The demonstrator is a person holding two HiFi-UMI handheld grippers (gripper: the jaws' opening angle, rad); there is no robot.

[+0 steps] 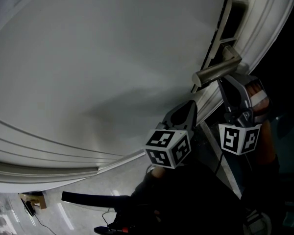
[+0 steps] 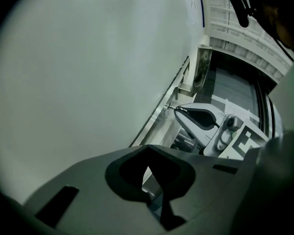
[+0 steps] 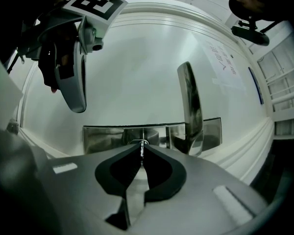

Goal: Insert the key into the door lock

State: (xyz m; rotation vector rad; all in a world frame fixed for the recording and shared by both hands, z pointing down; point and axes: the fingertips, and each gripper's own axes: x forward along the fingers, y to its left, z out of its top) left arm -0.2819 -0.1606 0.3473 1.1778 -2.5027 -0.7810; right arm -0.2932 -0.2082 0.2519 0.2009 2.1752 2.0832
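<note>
The right gripper (image 3: 141,153) pinched the key (image 3: 142,146) at lower centre, aiming its tip at the lock plate (image 3: 108,137). The left gripper (image 2: 148,156), closed and empty, hung aside to leave room.

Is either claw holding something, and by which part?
The right gripper pinches the key by its back end, with the blade pointing at the lock plate. The left gripper holds nothing.

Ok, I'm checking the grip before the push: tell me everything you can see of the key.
The key shows only as a thin, shiny metal sliver, edge-on, pinched between the closed fingers of the right gripper. Its tip points at the round keyhole in the polished lock plate, beside the lever handle, and seems to touch it. How deep it sits cannot be told; the fingers hide its head.
</note>
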